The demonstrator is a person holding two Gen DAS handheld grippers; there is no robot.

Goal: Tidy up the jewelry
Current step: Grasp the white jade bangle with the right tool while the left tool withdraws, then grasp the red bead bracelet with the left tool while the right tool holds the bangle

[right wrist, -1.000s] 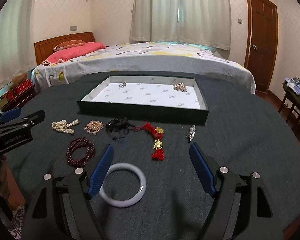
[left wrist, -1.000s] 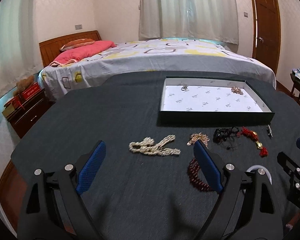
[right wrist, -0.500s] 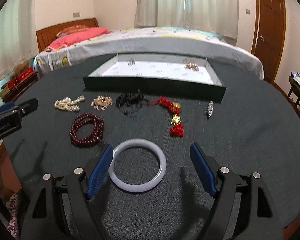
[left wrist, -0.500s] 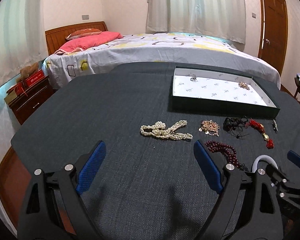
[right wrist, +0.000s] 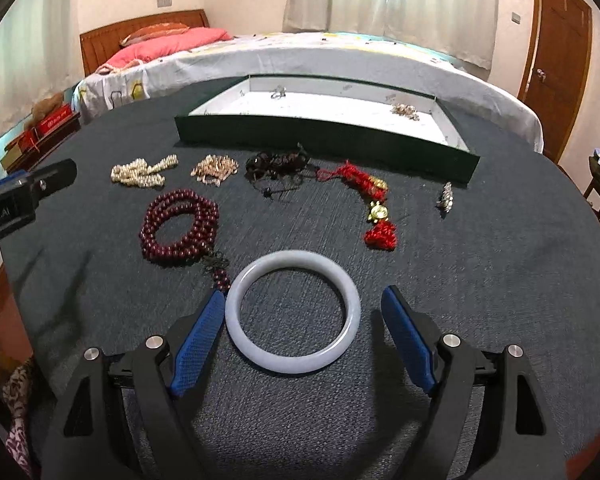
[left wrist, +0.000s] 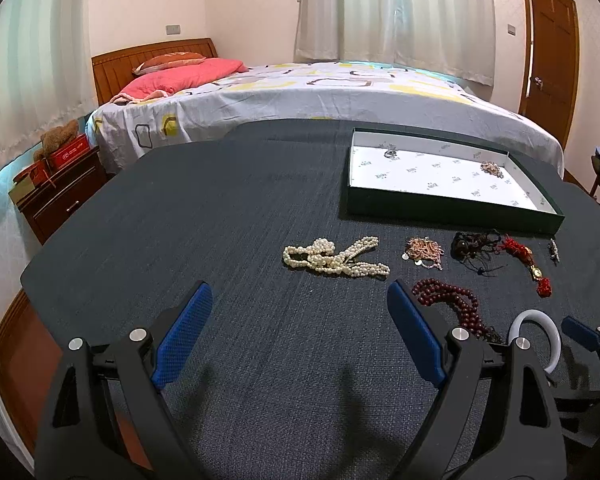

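A pale white bangle (right wrist: 296, 258) lies flat on the dark table cloth, between the fingers of my right gripper (right wrist: 302, 294), which is open. Its left pad is close beside the ring and its right pad stands clear. Beyond it lie dark red beads (right wrist: 180, 224), a pearl necklace (right wrist: 142, 172), a rose-gold chain (right wrist: 216, 168), a black cord (right wrist: 276, 164), a red tassel charm (right wrist: 364, 184) and a silver brooch (right wrist: 446, 198). The green tray (right wrist: 324, 140) holds two small pieces. My left gripper (left wrist: 300, 288) hovers open over bare cloth, short of the pearls (left wrist: 332, 258).
A bed (left wrist: 320, 92) stands behind the table, a wooden nightstand (left wrist: 60, 196) to the left and a brown door (left wrist: 548, 60) at the right. The table edge runs close along the left and the near side. The left gripper's body (right wrist: 20, 196) reaches in at the right view's left edge.
My right gripper has sunk and moved forward, so the bangle now lies between its fingers instead of ahead of them. The left gripper has tilted up slightly and stays open.
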